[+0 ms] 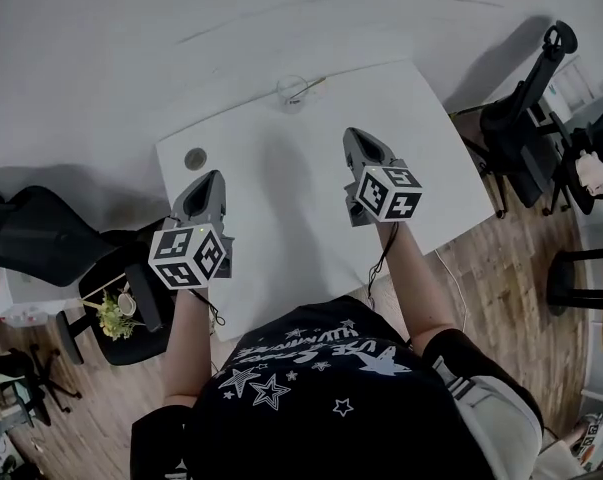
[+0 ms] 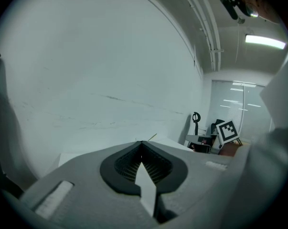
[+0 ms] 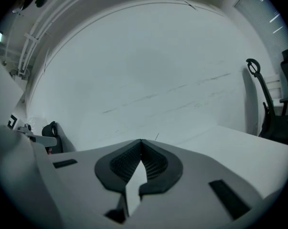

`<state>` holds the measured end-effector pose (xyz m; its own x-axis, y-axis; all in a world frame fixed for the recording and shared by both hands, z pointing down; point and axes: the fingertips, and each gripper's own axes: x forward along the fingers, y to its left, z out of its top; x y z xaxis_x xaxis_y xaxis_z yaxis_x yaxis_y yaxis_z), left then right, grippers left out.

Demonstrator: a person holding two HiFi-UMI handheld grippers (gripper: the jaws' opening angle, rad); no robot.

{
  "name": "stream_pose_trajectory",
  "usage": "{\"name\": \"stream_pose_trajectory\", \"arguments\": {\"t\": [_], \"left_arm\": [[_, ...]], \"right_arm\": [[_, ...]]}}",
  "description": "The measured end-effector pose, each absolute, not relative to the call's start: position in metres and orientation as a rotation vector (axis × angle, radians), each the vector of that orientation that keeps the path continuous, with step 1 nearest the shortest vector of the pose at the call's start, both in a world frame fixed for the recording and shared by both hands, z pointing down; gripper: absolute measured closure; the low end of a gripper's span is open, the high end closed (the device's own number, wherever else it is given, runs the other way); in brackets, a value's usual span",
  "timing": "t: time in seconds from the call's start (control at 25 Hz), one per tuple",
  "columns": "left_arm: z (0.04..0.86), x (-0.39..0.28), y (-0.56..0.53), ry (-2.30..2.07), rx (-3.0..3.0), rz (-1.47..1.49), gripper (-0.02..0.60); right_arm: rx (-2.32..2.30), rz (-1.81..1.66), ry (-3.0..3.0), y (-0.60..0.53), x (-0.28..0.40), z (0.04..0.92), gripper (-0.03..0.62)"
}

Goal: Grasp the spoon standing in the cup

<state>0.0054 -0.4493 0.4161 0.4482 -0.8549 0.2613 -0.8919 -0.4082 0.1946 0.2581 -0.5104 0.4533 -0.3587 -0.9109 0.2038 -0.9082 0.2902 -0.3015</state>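
Note:
A clear glass cup stands at the far edge of the white table, and a thin spoon leans out of it to the right. My left gripper hovers over the table's near left part, well short of the cup, with its jaws shut and empty. My right gripper is further forward on the right, nearer the cup, and also shut on nothing. In the left gripper view only the spoon's handle tip shows past the closed gripper. The spoon shows the same way above the closed gripper in the right gripper view.
A grey round disc sits in the table near its left corner. Black office chairs stand to the left and to the right. A small plant rests on a stool by the left chair. A white wall lies behind the table.

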Motion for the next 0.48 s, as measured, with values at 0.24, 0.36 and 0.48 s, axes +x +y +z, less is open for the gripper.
{"name": "stream_pose_trajectory", "arguments": {"t": [0.24,0.36,0.48], "left_arm": [[0.416,0.028,-0.476,-1.531,2.374,0.19,0.574],[0.42,0.04,-0.491,-1.533,2.371,0.2,0.574],[0.425,0.048,-0.504,-1.543,2.364,0.211,0.574]], "right_arm": [[-1.723,-0.605,2.558,-0.553,0.267,0.461,0.585],[-1.709,-0.618,2.577,-0.571,0.27,0.468,0.585],[-1.697,-0.634,2.599,-0.586,0.27,0.477,0.585]]}}
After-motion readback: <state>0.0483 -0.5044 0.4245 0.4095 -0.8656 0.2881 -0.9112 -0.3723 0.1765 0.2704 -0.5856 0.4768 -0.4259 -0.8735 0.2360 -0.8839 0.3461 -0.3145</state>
